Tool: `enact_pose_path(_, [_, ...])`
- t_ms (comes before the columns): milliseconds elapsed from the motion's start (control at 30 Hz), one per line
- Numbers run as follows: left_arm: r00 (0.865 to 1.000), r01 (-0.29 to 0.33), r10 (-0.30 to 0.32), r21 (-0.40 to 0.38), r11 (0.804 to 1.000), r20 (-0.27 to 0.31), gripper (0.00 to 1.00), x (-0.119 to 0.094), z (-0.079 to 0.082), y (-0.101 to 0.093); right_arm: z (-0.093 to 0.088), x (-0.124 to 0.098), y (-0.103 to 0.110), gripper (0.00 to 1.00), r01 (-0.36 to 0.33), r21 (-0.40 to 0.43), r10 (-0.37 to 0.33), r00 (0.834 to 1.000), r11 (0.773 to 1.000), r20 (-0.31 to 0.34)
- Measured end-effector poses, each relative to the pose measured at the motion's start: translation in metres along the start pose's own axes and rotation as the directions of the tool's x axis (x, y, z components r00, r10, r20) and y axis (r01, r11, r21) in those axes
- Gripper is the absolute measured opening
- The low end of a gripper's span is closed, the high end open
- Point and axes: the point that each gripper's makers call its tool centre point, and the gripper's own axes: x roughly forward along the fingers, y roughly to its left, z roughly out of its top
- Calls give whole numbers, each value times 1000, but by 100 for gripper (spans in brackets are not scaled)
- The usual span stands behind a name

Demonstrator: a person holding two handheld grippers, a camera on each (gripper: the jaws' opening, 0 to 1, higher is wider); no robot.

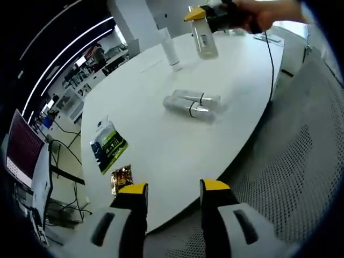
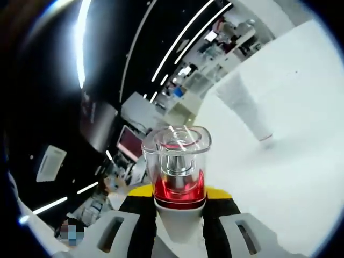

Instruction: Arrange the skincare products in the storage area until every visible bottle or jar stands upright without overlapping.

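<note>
Two clear bottles [image 1: 192,97] [image 1: 189,109] lie on their sides, touching, in the middle of the white table [image 1: 156,145]. Past them a tall white bottle [image 1: 171,51] [image 2: 248,107] stands upright. In the left gripper view my right gripper [image 1: 203,14] holds a pale bottle [image 1: 206,42] in the air above the table's far part. The right gripper view shows that bottle's clear cap and red collar [image 2: 177,161] up close, with my right gripper [image 2: 177,198] shut on it. Above the table's near edge, my left gripper [image 1: 173,192] is open with nothing in it.
A green sachet [image 1: 108,142] and a small dark-gold packet [image 1: 121,178] lie near the table's left edge. A black cable [image 1: 270,59] runs over the right rim. Grey carpet [image 1: 290,177] lies to the right; desks and a monitor [image 1: 21,150] stand to the left.
</note>
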Motion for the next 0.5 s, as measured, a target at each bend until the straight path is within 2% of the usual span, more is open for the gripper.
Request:
enact_pose_path(167, [1000, -14, 14, -1, 1000, -10, 32, 0, -2, 3, 23, -1, -23, 30, 42, -28, -42, 999, 999, 4])
enact_pose_path(233, [1000, -15, 15, 1, 1000, -20, 31, 0, -5, 4, 32, 0, -40, 30, 75, -56, -76, 997, 996, -9])
enact_pose_path(333, [999, -14, 14, 4, 1000, -32, 31, 1, -7, 4, 41, 2, -62, 30, 125, -73, -126, 992, 989, -16])
enact_pose_path(500, [999, -14, 14, 8, 1000, -37, 31, 1, -8, 4, 56, 3, -85, 30, 181, -100, -182, 983, 978, 0])
